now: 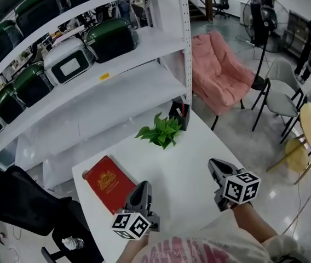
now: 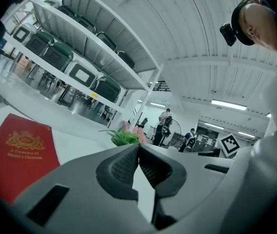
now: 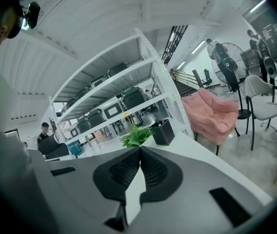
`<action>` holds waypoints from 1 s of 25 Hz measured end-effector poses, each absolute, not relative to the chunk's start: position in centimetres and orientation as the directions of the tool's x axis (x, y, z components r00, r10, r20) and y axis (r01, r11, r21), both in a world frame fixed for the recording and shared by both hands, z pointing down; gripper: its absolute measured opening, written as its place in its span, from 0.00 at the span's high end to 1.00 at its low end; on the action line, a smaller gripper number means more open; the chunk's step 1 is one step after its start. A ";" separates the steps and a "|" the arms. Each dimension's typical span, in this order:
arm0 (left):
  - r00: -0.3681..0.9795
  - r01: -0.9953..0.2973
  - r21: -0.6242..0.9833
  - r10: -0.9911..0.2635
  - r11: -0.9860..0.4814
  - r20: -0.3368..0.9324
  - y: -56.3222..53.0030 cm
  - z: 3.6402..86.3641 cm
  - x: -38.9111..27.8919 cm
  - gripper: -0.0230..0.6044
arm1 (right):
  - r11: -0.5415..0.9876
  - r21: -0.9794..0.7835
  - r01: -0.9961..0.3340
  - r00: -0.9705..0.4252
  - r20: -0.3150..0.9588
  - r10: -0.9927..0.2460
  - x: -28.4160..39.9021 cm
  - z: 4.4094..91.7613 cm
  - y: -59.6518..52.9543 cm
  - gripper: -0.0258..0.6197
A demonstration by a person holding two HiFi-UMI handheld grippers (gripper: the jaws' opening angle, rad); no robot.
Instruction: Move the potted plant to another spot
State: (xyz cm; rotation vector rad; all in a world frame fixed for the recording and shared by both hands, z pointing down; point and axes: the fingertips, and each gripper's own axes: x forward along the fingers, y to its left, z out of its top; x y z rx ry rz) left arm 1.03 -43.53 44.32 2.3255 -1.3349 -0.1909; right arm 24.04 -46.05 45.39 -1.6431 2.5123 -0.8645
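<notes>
Closest in, the left gripper (image 1: 143, 185) and the right gripper (image 1: 212, 164) are held low over the white table (image 1: 199, 147), each with its jaws clenched on nothing. The potted plant (image 1: 160, 131) is set near the far edge, just beside a black holder (image 1: 179, 115) — its pot is hidden by leaves. If only foliage is pinched, the plant may be tipped, or the holder knocked.

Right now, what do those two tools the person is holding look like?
The left hand-held gripper and right hand-held gripper are grey, with tapering jaws, dark ribbed pads and a white cube of black square markers. The person wears a light top with pinkish print.
</notes>
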 end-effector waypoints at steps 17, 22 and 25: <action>0.347 -0.826 0.523 -0.921 -0.212 0.175 -46.0 49.8 -5.9 0.92 | 0.582 -0.328 -0.744 -0.661 0.239 -0.711 16.4 48.2 -55.0 0.82; 0.307 -0.840 0.516 -0.931 -0.168 0.198 -46.0 50.6 -7.4 0.92 | 0.612 -0.307 -0.729 -0.682 0.255 -0.685 15.3 49.8 -56.8 0.76; 0.288 -0.841 0.520 -0.937 -0.149 0.199 -46.3 51.0 -8.1 0.92 | 0.618 -0.315 -0.720 -0.692 0.269 -0.670 14.8 50.8 -58.2 0.69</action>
